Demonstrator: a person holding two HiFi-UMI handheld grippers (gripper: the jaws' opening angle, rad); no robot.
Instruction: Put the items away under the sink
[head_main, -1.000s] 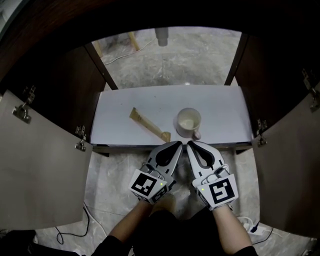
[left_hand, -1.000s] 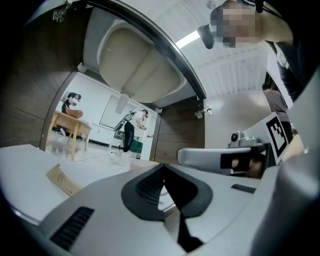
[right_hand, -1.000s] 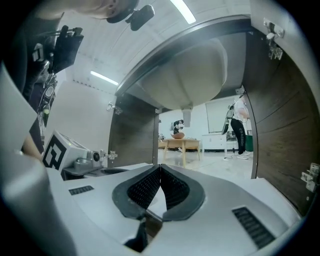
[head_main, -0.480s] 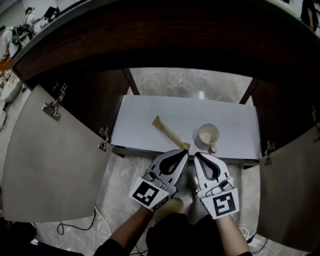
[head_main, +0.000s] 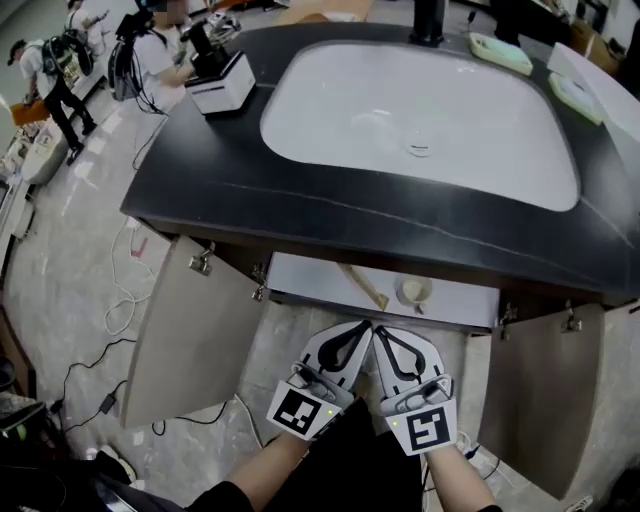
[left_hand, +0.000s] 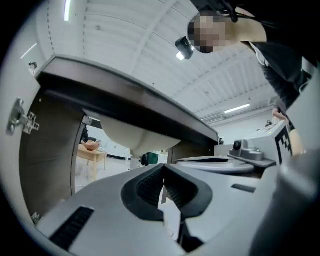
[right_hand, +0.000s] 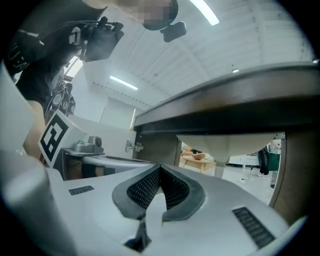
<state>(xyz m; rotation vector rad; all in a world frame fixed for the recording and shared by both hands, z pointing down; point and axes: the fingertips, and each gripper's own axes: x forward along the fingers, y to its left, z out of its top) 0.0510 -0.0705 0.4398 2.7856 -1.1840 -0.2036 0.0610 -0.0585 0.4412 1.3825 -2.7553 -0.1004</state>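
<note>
A white mug (head_main: 412, 291) and a wooden stick (head_main: 365, 287) lie on the white shelf (head_main: 310, 279) inside the open cabinet under the black counter (head_main: 200, 170). My left gripper (head_main: 362, 326) and right gripper (head_main: 380, 331) sit side by side just in front of the shelf's edge, both shut and holding nothing. In the left gripper view the left gripper (left_hand: 163, 168) points up at the underside of the basin (left_hand: 135, 141), jaws pressed together. In the right gripper view the right gripper (right_hand: 160, 168) is likewise closed.
Both cabinet doors stand open: the left door (head_main: 195, 335) and the right door (head_main: 540, 400). Above is the white sink (head_main: 420, 110) with a faucet (head_main: 430, 20). A white box (head_main: 222, 82) sits on the counter. Cables (head_main: 120, 290) lie on the floor at left.
The head view has risen from the cabinet interior to take in the counter and sink. Both grippers stay shut and side by side, now a little farther back from the shelf.
</note>
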